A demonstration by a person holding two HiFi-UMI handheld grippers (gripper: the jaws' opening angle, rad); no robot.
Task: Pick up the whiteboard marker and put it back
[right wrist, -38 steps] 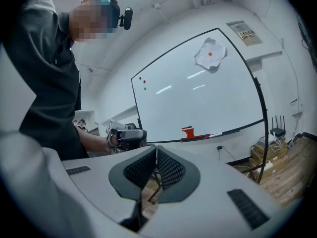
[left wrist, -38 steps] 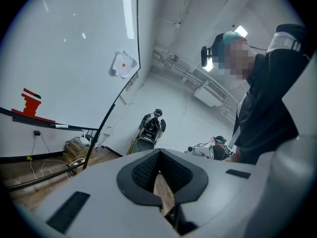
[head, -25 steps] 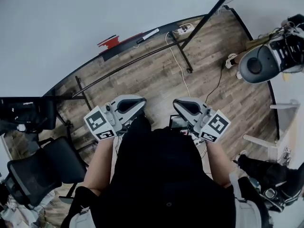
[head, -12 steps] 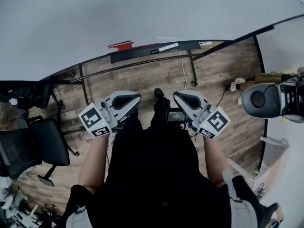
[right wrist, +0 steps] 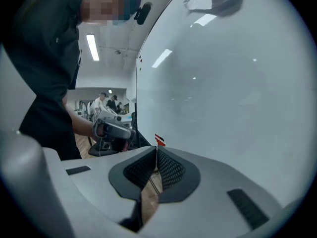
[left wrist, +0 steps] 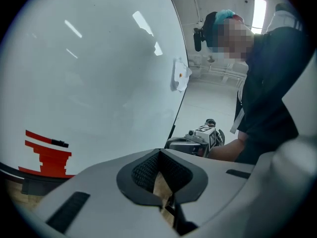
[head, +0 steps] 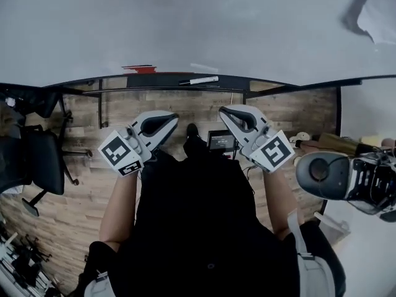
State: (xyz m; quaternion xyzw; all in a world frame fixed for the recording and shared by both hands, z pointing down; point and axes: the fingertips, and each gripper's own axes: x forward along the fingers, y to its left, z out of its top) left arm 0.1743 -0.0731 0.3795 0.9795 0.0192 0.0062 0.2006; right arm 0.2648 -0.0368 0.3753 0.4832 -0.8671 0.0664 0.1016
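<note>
Whiteboard marker (head: 199, 80) on tray (head: 158, 80) edge, open floor below | left tongs (head: 164, 120) together, empty | right tongs (head: 232, 114) together, empty

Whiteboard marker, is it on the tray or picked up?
On the tray: the whiteboard marker lies flat along it, and the left gripper and right gripper are shut, empty, apart from the marker.

The whiteboard (head: 185, 23) was white with red stripes (head: 139, 69); the marker (head: 199, 80) white, black-capped, on a black tray (head: 154, 80). The left hand-held gripper (head: 162, 121) and right hand-held gripper (head: 232, 113) were grey, their cubes (head: 120, 153) black-and-white squares; the floor (head: 80, 190) brown wood planks
</note>
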